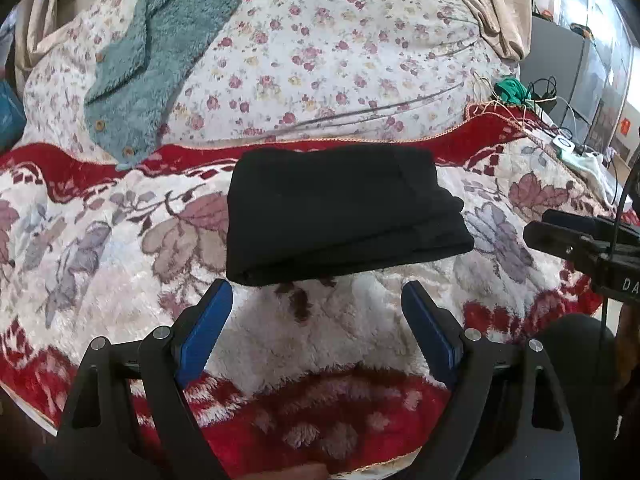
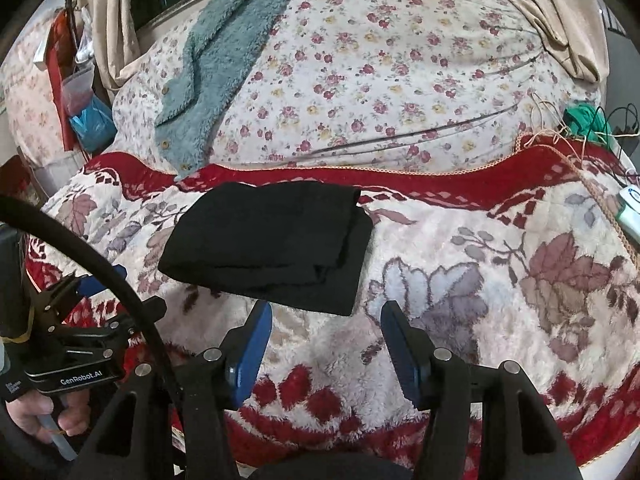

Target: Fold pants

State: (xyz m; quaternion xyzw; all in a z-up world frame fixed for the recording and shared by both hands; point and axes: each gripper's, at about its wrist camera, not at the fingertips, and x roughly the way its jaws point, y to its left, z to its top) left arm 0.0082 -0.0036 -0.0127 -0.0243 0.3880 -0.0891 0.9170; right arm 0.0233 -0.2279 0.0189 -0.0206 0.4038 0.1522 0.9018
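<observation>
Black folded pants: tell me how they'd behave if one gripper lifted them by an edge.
The black pants would probably droop and unfold, since they are soft stacked layers with loose edges. Pushed, they'd likely drag and bunch rather than slide, because the blanket beneath is shaggy.

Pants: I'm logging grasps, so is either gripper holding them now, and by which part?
Nothing is held. The left gripper and right gripper are open, short of the folded pants.

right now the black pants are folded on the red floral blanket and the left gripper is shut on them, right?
Not quite. The left gripper is open and empty, short of the folded black pants, as the left wrist view shows. The pants do lie on the red floral blanket.
</observation>
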